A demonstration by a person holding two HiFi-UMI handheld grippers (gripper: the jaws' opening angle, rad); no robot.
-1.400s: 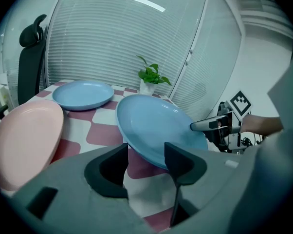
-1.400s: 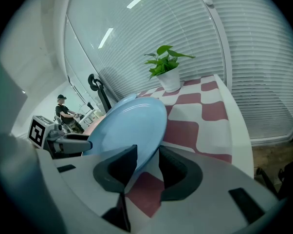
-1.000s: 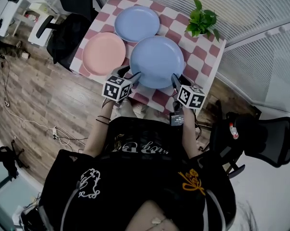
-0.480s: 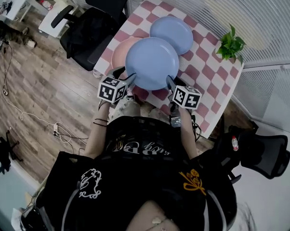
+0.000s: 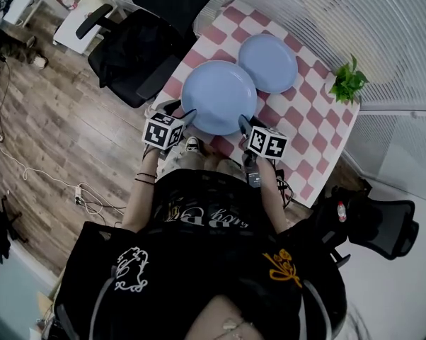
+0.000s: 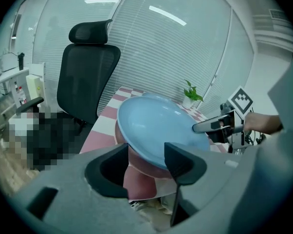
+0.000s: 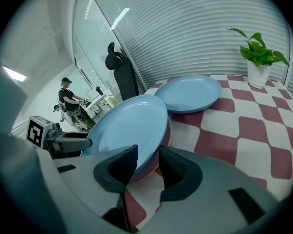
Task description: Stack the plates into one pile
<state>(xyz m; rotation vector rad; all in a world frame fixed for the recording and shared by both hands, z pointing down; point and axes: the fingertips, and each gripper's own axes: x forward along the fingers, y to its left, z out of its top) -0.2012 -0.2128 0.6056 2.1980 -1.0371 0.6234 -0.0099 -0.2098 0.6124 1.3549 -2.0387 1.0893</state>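
Note:
I hold a large blue plate point(image 5: 219, 96) by its near rim from both sides. My left gripper point(image 5: 185, 113) is shut on its left edge and my right gripper point(image 5: 245, 122) on its right edge. The plate hangs slightly tilted right over a pink plate point(image 6: 142, 168), which it hides in the head view. In the left gripper view the blue plate point(image 6: 156, 126) covers most of the pink one. A strip of the pink plate's rim point(image 7: 168, 130) shows under the blue plate point(image 7: 129, 128) in the right gripper view. A second blue plate point(image 5: 268, 62) lies flat further back.
The plates are on a small table with a red and white checked cloth point(image 5: 305, 140). A potted plant point(image 5: 347, 83) stands at its far right corner. A black office chair point(image 5: 146, 41) is at the table's left side, another point(image 5: 376, 225) right of me.
Both grippers have carried the large blue plate leftward from the table's front middle until it is over the pink plate. The grip on it is unchanged.

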